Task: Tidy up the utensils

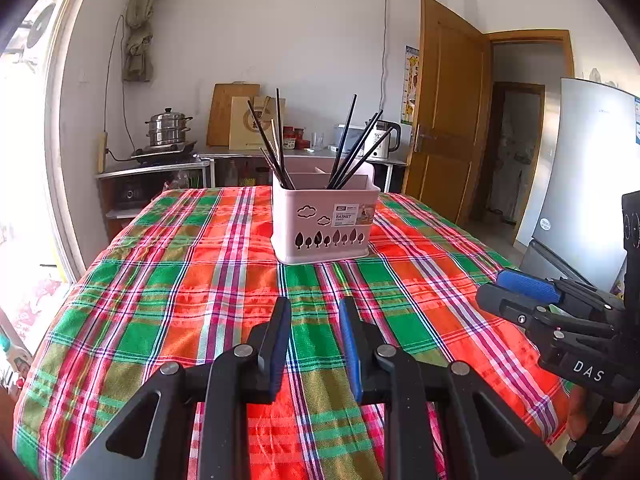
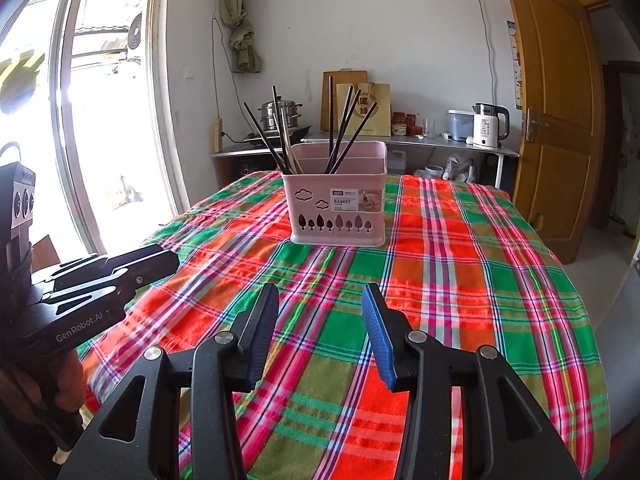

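A pink utensil basket [image 1: 324, 220] [image 2: 338, 208] stands on the plaid tablecloth toward the far side. Black chopsticks lean out of it in two bunches, one at its left [image 1: 276, 148] [image 2: 276, 136] and one at its right [image 1: 356, 148] [image 2: 344, 128]. My left gripper [image 1: 316, 308] hovers over the cloth short of the basket, open by a narrow gap with nothing between its blue pads. My right gripper [image 2: 320, 292] is beside it, open wider and empty. Each one also shows side-on in the other's view: the right gripper [image 1: 490, 288] and the left gripper [image 2: 168, 264].
The table's plaid cloth [image 1: 180, 280] [image 2: 460, 280] lies bare around the basket. Behind it a counter holds a steel steamer pot [image 1: 168, 128], a cutting board, a paper bag [image 2: 366, 110] and a white kettle [image 2: 488, 126]. A wooden door [image 1: 448, 112] and a fridge [image 1: 580, 180] stand right; a window is left.
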`<state>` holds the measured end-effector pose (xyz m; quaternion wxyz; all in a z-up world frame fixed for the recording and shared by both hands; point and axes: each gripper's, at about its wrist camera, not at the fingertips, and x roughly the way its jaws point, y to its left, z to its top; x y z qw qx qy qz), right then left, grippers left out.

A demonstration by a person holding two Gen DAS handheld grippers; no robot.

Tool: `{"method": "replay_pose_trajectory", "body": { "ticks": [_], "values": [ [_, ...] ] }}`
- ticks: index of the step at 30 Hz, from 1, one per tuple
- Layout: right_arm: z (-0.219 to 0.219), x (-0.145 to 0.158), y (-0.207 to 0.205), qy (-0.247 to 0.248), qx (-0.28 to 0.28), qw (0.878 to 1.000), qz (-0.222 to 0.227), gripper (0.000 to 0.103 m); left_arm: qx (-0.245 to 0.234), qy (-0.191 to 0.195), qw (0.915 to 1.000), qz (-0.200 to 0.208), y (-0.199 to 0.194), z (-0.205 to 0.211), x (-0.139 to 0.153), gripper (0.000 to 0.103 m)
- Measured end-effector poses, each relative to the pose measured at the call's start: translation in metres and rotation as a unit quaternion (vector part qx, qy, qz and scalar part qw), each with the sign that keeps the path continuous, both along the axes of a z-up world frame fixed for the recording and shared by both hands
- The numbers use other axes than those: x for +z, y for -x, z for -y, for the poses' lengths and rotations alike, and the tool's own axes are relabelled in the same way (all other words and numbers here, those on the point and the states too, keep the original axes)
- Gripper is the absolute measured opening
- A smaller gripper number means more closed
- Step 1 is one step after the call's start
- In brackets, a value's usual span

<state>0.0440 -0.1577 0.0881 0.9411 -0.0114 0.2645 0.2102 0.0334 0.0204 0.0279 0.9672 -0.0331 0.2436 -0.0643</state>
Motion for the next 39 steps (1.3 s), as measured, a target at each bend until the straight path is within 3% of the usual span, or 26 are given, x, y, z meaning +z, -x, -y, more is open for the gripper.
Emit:
{"method": "replay_pose_trajectory", "body": {
  "ticks": [39],
  "values": [
    [-0.0033, -0.0029, -0.0008, 0.006, -0.001, 1.000, -0.008, 0.044, -0.002, 0.003, 0.9998, -0.017, -0.0021, 0.0022, -0.0092, 0.024]
  ]
}}
